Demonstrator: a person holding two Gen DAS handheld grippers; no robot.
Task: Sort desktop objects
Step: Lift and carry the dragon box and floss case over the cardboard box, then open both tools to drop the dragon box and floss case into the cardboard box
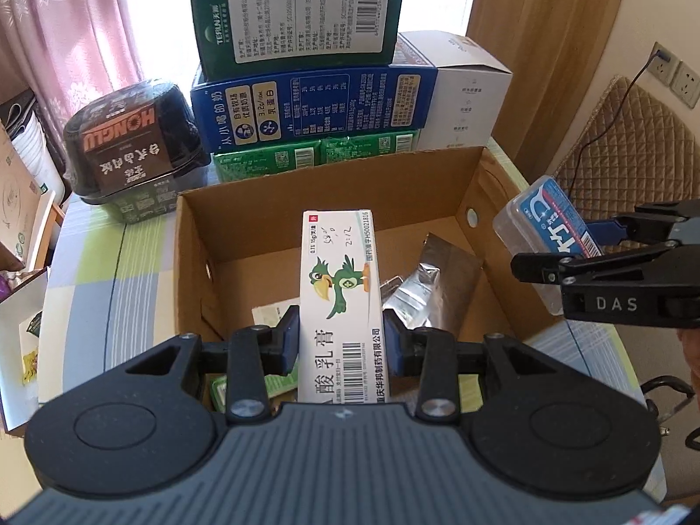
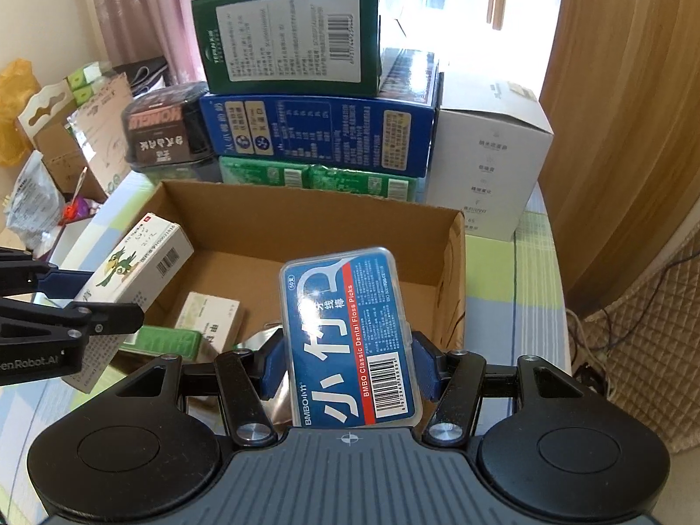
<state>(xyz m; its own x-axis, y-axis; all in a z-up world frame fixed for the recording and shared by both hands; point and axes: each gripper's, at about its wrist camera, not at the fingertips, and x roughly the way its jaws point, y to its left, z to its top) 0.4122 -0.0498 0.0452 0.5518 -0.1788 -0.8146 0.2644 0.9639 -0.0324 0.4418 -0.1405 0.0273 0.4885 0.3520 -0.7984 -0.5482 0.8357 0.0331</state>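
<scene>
My left gripper (image 1: 341,341) is shut on a white ointment box with a green parrot (image 1: 339,288) and holds it above the open cardboard box (image 1: 192,271). My right gripper (image 2: 348,361) is shut on a clear dental floss pick case with a blue label (image 2: 350,332), also above that cardboard box (image 2: 453,288). The floss case (image 1: 547,236) and right gripper show at the right of the left wrist view. The ointment box (image 2: 131,267) shows at the left of the right wrist view. Inside the cardboard box lie a silver foil pouch (image 1: 431,284) and small medicine boxes (image 2: 210,319).
Behind the cardboard box stands a stack of cartons: green (image 1: 297,13), blue (image 1: 310,109), green packs (image 1: 315,157), beside a white carton (image 1: 472,105). A black food tub (image 1: 131,148) sits at the back left. Clutter lies left of the table; a chair (image 1: 625,153) is right.
</scene>
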